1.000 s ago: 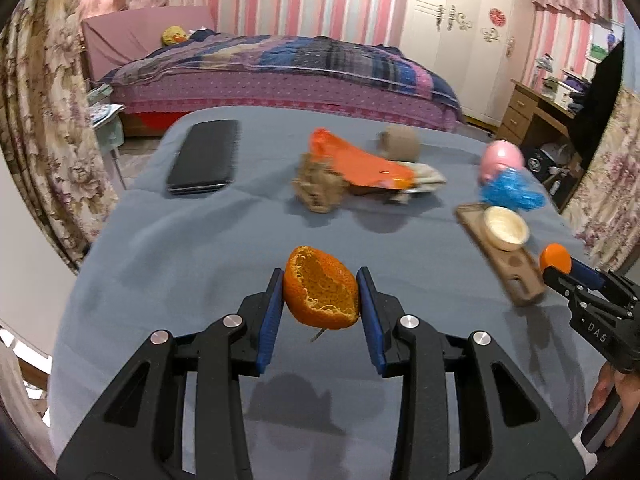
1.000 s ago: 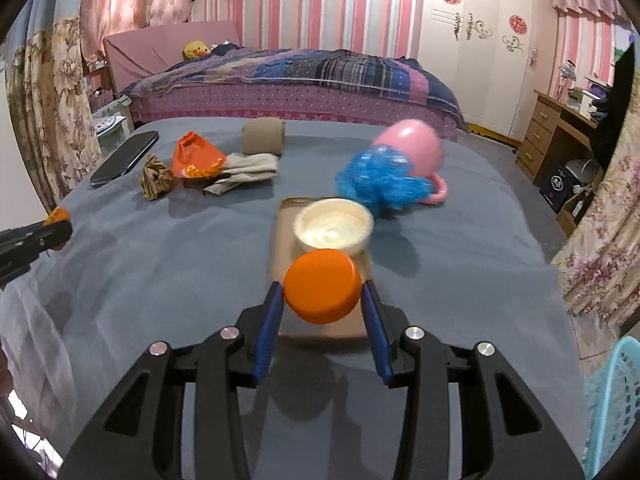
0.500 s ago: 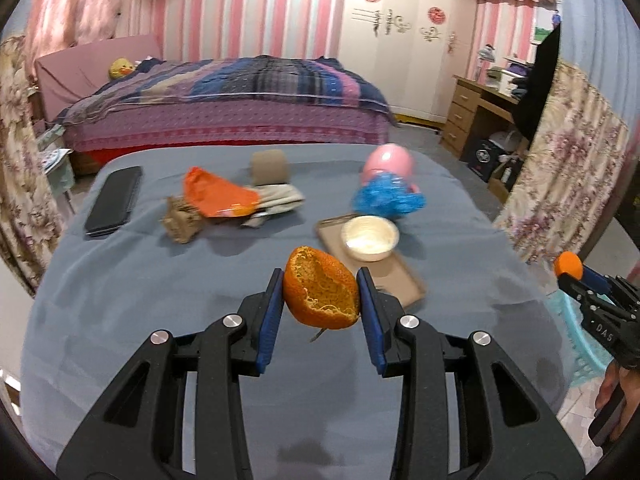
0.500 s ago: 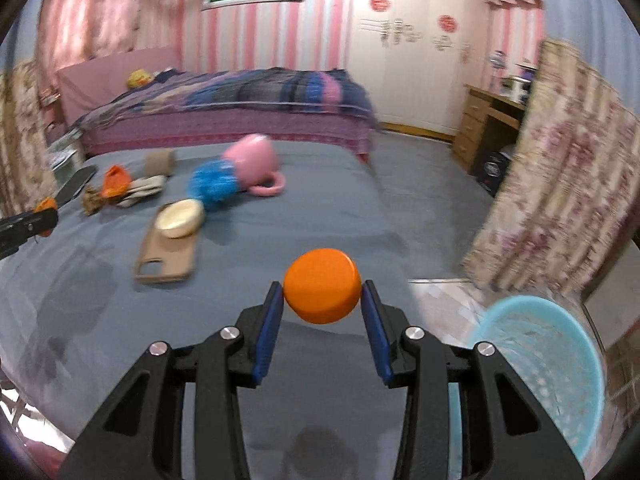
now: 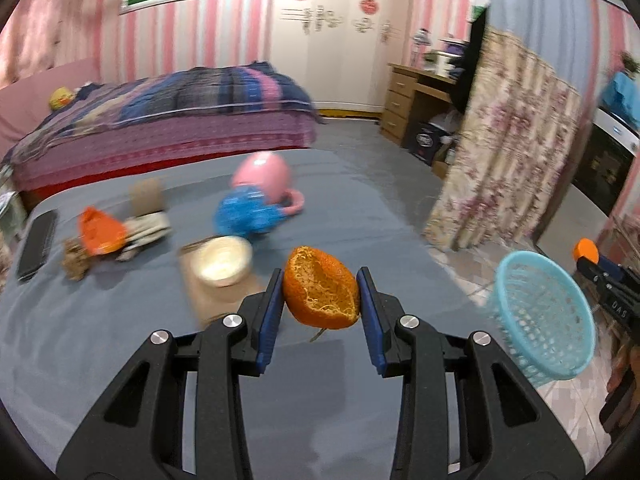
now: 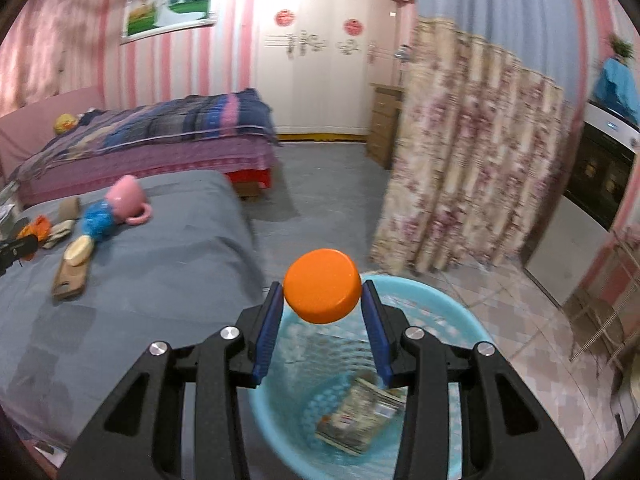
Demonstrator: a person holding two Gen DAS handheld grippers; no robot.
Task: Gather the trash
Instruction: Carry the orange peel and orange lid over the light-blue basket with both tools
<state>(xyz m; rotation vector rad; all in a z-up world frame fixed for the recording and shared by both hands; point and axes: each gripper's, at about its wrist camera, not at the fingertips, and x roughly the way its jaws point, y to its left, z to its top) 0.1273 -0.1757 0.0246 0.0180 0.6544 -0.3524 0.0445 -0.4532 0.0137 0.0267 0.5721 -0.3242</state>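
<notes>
left wrist view: the left gripper (image 5: 320,300) pinched a hollow orange peel (image 5: 320,298) between its blue pads, the peel's pithy inside facing the camera, above the grey-covered table (image 5: 100,328). behind it on the cloth lay a cream bowl (image 5: 221,261) on a brown board (image 5: 208,300), a blue mesh ball (image 5: 246,216) touching a pink mug (image 5: 266,176), an orange wrapper (image 5: 98,232) among crumpled paper scraps, and a black phone (image 5: 36,245) near the left edge. off the table's right edge stood a light blue basket (image 5: 542,312) on the tiled floor; the right gripper (image 5: 586,254) appeared just beside the basket's far rim, carrying something orange.

right wrist view: the right gripper (image 6: 322,300) clamped an orange cap (image 6: 322,286) by its sides, held directly over the light blue basket (image 6: 276,420), past the table's edge. a crumpled printed wrapper (image 6: 360,416) already lay in the basket's bottom. the table (image 6: 160,264) with the mug (image 6: 126,198), mesh ball (image 6: 98,220) and bowl (image 6: 78,251) lay to the left; a flowered curtain (image 6: 460,168) hung to the right. much of the background was motion-blurred.
</notes>
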